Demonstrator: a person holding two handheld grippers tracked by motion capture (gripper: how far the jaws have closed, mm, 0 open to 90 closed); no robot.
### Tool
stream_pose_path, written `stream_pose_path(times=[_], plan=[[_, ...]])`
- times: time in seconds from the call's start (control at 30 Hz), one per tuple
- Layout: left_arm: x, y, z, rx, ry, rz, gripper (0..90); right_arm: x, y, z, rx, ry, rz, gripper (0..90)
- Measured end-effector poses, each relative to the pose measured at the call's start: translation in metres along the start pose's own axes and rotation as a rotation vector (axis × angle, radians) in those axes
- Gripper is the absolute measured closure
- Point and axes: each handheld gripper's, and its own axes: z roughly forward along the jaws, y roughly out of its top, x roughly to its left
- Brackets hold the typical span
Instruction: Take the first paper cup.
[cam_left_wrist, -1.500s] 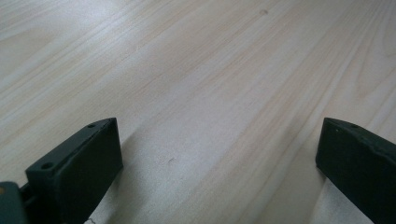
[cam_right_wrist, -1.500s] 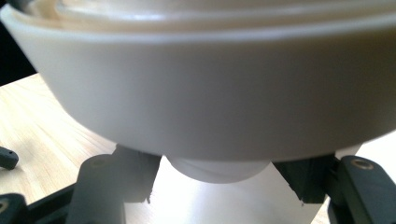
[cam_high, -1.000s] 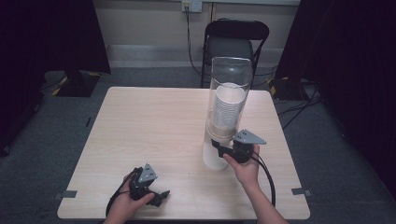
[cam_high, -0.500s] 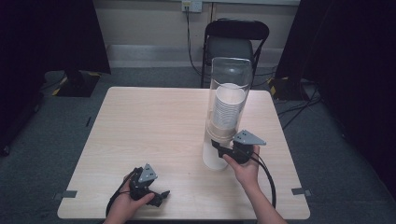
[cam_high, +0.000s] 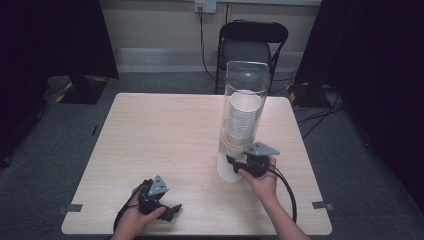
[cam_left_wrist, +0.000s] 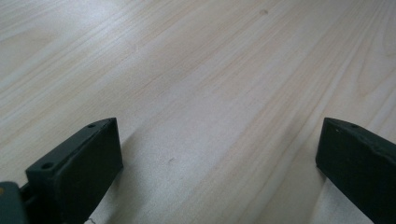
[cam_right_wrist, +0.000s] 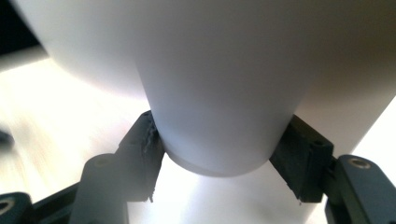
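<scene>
At the foot of the clear tube (cam_high: 239, 120) on the worktop (cam_high: 165, 135), the right gripper (cam_high: 231, 161) had its jaws closed on the lowest white cup (cam_right_wrist: 219, 102). The left gripper (cam_high: 172, 210) rested apart, jaws open and empty.

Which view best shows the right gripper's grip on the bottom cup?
The right gripper view: the white cup sits squarely between the right gripper, both pads pressing its sides. The high view shows the cup small, under the clear dispenser tube; the left gripper view faces the table.

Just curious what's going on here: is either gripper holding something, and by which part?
The right gripper clamps a white cup near its bottom, below the clear dispenser tube. The left gripper holds nothing.
</scene>
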Motion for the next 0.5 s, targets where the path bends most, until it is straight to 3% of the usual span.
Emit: stream_pose_path(times=[0.03, 0.07, 0.1, 0.13, 0.17, 0.23, 0.37, 0.5], plan=[[0.0, 0.0, 0.0, 0.0, 0.0, 0.003, 0.0, 0.0, -0.015, 0.005, 0.049, -0.008, -0.015, 38.1], [0.0, 0.0, 0.0, 0.0, 0.0, 0.003, 0.0, 0.0, -0.015, 0.005, 0.049, -0.008, -0.015, 38.1], [0.0, 0.0, 0.0, -0.001, 0.001, -0.001, 0.0, 0.002, -0.027, 0.005, 0.07, -0.01, -0.034, 38.0], [0.0, 0.0, 0.0, -0.001, 0.001, -0.001, 0.0, 0.002, -0.027, 0.005, 0.07, -0.01, -0.034, 38.0], [0.0, 0.0, 0.0, -0.002, -0.002, 0.001, 0.0, -0.003, -0.025, 0.003, 0.078, 0.009, -0.001, 37.9], [0.0, 0.0, 0.0, -0.001, -0.003, 0.004, 0.0, -0.008, -0.021, 0.0, 0.078, 0.007, -0.002, 37.8], [0.0, 0.0, 0.0, -0.002, -0.002, 0.004, 0.0, -0.011, -0.028, -0.005, 0.142, 0.005, -0.069, 37.7], [0.0, 0.0, 0.0, -0.002, -0.002, 0.003, 0.0, -0.009, -0.033, -0.011, 0.172, 0.026, -0.102, 37.5]])
